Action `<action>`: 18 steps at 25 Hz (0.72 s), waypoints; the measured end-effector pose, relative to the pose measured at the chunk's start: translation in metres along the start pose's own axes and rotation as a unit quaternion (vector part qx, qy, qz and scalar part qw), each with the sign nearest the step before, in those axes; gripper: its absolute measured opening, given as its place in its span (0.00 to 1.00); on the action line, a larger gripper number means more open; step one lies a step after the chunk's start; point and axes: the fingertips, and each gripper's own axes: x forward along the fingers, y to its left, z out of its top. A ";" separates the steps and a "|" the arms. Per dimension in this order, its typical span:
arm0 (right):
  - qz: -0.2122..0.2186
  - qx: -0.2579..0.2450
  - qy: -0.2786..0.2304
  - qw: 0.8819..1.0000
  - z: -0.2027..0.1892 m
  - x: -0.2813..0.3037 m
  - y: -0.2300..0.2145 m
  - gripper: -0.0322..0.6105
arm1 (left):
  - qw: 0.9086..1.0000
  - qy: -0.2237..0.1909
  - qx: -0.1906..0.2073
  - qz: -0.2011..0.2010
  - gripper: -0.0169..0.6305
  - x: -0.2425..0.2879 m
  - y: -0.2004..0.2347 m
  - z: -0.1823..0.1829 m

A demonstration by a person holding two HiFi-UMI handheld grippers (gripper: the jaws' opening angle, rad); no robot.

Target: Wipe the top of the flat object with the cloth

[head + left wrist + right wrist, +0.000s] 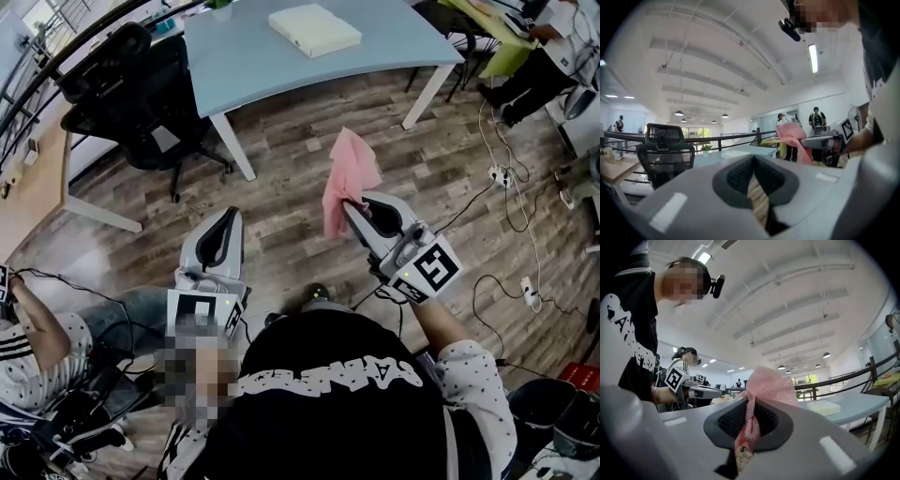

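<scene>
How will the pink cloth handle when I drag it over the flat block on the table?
Probably floppy: the cloth droops in folds from the right gripper. Likely light, since one pinched edge holds it. It may bunch rather than lie flat.

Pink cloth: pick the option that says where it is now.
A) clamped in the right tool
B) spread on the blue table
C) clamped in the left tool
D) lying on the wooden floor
A: the right tool is shut on the pink cloth, which hangs from it in the air above the floor.
</scene>
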 end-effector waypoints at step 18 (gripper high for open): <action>-0.006 0.039 -0.028 0.999 -0.013 -0.033 -0.097 0.08 | 1.000 0.020 0.011 -0.008 0.03 0.099 -0.043 0.006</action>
